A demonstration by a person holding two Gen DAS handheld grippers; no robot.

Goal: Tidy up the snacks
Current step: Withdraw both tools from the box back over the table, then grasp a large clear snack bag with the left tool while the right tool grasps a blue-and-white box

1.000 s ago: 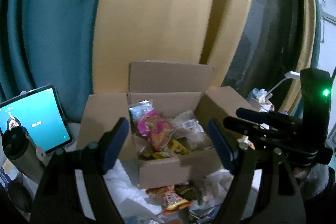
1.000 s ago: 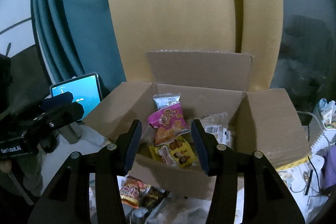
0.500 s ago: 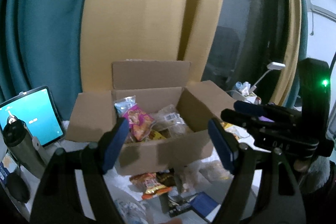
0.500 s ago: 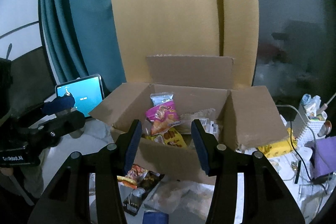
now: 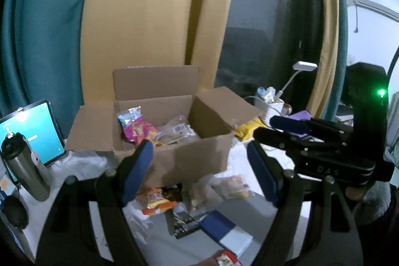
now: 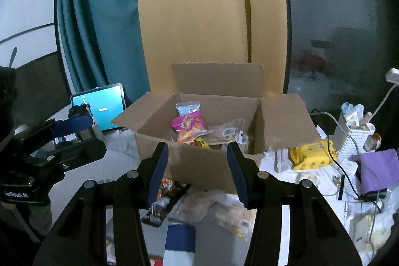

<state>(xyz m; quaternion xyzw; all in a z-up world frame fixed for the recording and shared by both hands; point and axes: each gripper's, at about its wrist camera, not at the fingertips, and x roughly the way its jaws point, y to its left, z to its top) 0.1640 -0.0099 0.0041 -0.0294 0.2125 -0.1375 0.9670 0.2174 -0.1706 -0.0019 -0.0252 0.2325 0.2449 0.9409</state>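
An open cardboard box (image 5: 197, 161) (image 6: 199, 166) stands on the table, flaps spread, with several snack packets inside, a pink one (image 5: 138, 130) (image 6: 187, 124) on top. More packets lie loose in front of it: an orange one (image 5: 154, 201), a clear bag of pastries (image 5: 232, 187) (image 6: 224, 211) and a dark packet (image 6: 167, 196). My left gripper (image 5: 199, 166) hangs open in front of the box with nothing between its fingers. My right gripper (image 6: 197, 166) is open too, narrower, also empty and short of the box.
A lit tablet (image 5: 32, 131) (image 6: 102, 106) and a steel flask (image 5: 22, 166) stand at the left. A blue and white booklet (image 5: 224, 231) lies near me. At the right are a yellow pack (image 6: 311, 156), a white basket (image 6: 349, 138), cables and a purple box (image 6: 376, 171).
Both grippers have drawn back from the box, so it looks smaller and farther and more loose packets show in front. Neither gripper's opening has changed.
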